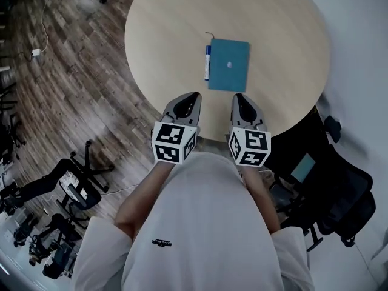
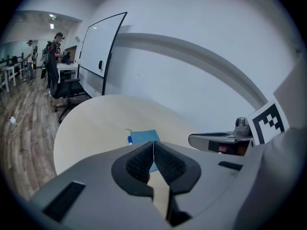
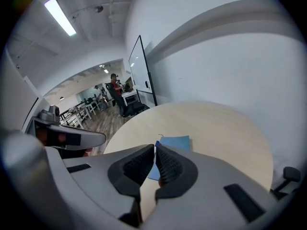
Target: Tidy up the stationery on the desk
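A blue notebook (image 1: 228, 65) lies flat near the middle of the round wooden table (image 1: 170, 23). A blue and white pen (image 1: 207, 62) lies along the notebook's left edge, with a thin cord at its far end. Both grippers hover at the table's near edge, short of the notebook. My left gripper (image 1: 191, 96) is shut with nothing between its jaws, and the notebook (image 2: 144, 137) shows just beyond its tips (image 2: 153, 143). My right gripper (image 1: 237, 97) is also shut and empty, with the notebook (image 3: 173, 142) ahead of it (image 3: 155, 147).
Office chairs (image 1: 339, 193) stand to the right of the table and more chairs (image 1: 73, 180) on the wooden floor at left. A whiteboard (image 2: 100, 51) stands behind the table by a white wall. People stand far off in the room (image 2: 53, 56).
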Demonstrator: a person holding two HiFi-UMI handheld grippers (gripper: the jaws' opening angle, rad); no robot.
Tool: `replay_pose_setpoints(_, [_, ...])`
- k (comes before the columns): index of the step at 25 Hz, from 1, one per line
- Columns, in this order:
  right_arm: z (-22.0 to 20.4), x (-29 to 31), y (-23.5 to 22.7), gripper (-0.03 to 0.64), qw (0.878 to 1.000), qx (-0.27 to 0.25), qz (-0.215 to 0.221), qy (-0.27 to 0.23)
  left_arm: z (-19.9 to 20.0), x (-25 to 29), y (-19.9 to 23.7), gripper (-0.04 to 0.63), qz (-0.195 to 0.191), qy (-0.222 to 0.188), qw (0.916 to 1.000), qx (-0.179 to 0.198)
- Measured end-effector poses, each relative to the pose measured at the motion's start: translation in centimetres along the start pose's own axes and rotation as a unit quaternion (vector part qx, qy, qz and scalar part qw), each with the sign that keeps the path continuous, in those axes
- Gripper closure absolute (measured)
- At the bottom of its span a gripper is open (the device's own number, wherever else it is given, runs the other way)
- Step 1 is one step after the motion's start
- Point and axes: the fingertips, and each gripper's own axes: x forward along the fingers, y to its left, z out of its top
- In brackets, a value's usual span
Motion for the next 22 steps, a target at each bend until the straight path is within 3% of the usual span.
replay_pose_setpoints(13, [5.0, -10.3, 1.6, 0.577, 0.994, -0.032, 0.031, -0.103, 3.6, -6.2, -9.1, 0.572, -0.003, -0.074, 0.9946, 0.072])
replay_pose_setpoints(18, [5.1, -12.4, 0.9, 0.577, 0.991, -0.024, 0.029, -0.125, 3.6, -7.3, -11.0, 0.572, -0.002, -0.088, 0.9915, 0.095])
replay_pose_setpoints(22, [5.2, -13.0, 0.7, 0.578, 0.990, -0.046, 0.035, -0.132, 3.8, -7.2, -11.7, 0.572, 0.010, -0.105, 0.9898, 0.096])
